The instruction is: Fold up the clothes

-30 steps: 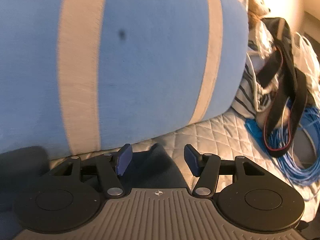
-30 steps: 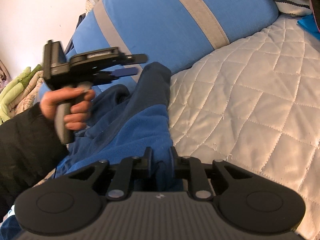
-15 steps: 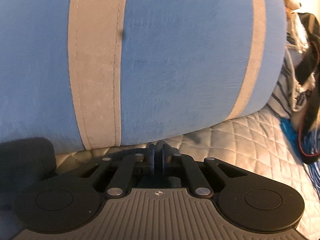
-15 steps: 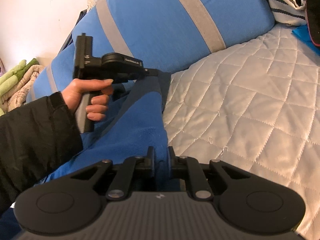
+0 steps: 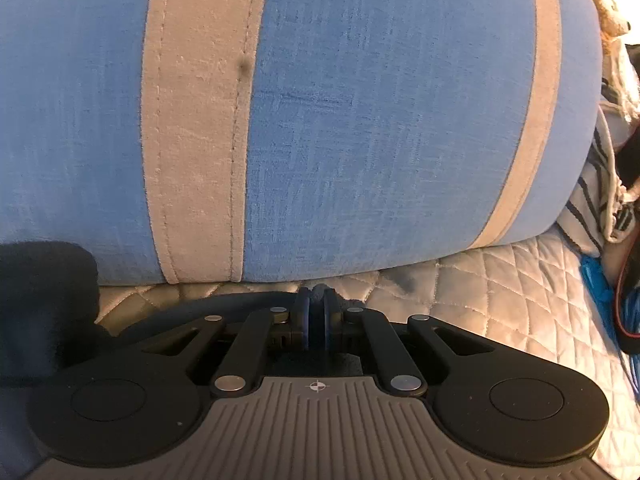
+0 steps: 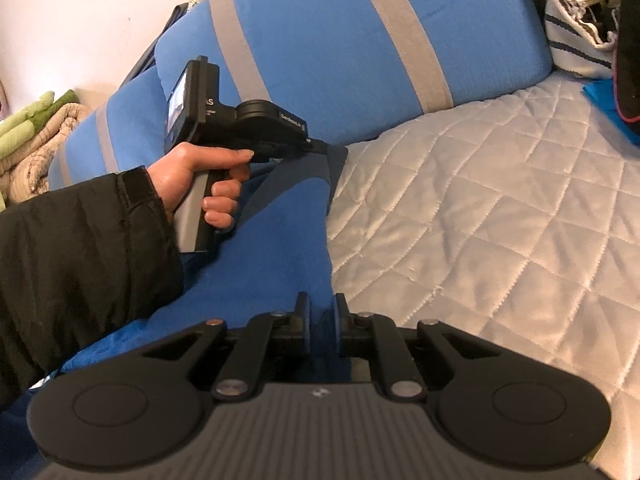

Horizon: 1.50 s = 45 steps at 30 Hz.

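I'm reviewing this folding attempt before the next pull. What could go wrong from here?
1. The left tool pinches only a thin edge of the blue fleece garment; it may slip out under tension.
2. That grip sits right beside the blue pillow with grey stripes, which could get in the way.

Blue fleece garment [image 6: 280, 248] — stretched taut along the quilt.

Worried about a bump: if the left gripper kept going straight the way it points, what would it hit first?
Most likely the blue cushion with grey stripes: it fills the view ahead of the left gripper, which is shut on the blue garment.
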Available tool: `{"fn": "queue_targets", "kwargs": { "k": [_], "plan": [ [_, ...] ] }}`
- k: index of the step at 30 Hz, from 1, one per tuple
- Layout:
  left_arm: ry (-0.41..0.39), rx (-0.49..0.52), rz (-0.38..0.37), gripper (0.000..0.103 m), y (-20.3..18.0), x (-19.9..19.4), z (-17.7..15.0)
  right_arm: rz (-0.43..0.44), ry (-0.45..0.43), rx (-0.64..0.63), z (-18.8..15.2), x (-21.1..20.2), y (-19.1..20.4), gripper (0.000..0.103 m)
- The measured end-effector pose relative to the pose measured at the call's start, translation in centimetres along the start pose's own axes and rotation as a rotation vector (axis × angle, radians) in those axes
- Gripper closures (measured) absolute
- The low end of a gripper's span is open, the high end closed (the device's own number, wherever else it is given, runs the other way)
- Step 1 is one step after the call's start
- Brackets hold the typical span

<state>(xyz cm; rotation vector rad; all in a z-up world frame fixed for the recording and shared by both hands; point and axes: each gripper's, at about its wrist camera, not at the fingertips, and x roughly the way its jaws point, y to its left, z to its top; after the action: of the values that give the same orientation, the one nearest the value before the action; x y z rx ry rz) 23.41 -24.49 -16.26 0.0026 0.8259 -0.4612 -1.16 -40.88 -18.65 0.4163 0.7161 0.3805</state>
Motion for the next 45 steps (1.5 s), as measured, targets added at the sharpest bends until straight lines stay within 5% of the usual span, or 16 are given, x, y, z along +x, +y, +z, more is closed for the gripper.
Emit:
{"fn": "queue_targets", "kwargs": {
  "k": [3,5,6,8,11,17,26,39,45],
  "plan": [
    [0.013,0.036,0.014,0.085,-0.3,0.1,0.2,-0.031,0.017,-0.035,-0.3,-0.8,0.2,0.101],
    [0.015,0.041,0.044,0.06,0.0,-0.4,0.5,-0.043,0.015,-0.037,-0.4,-1.4,0.0,0.092],
    [0.014,0.035,0.062,0.053,0.2,-0.8,0.7,-0.063,0.011,-0.035,-0.3,-1.7,-0.1,0.085],
    [0.012,-0.01,0.079,0.032,1.2,-1.7,1.0,-0.082,-0.009,-0.026,0.0,-2.4,-0.4,0.049],
    [0.02,-0.064,0.067,0.029,2.9,-3.5,1.2,-0.1,-0.051,-0.015,0.6,-3.8,0.2,0.02],
    [0.017,-0.149,0.041,0.028,7.6,-12.0,0.3,-0.153,-0.115,-0.066,2.5,-7.4,3.7,0.005],
    [-0.07,-0.113,0.082,0.028,11.7,-27.5,-1.5,-0.237,-0.22,-0.15,6.0,-13.5,9.8,0.0],
    [-0.238,-0.08,0.125,0.028,10.9,-38.9,-3.3,-0.292,-0.336,-0.147,12.3,-21.9,17.1,0.0],
    [-0.332,-0.168,0.12,0.028,13.5,-44.9,-4.8,-0.299,-0.447,-0.193,15.1,-28.6,19.4,0.0]
  ]
}}
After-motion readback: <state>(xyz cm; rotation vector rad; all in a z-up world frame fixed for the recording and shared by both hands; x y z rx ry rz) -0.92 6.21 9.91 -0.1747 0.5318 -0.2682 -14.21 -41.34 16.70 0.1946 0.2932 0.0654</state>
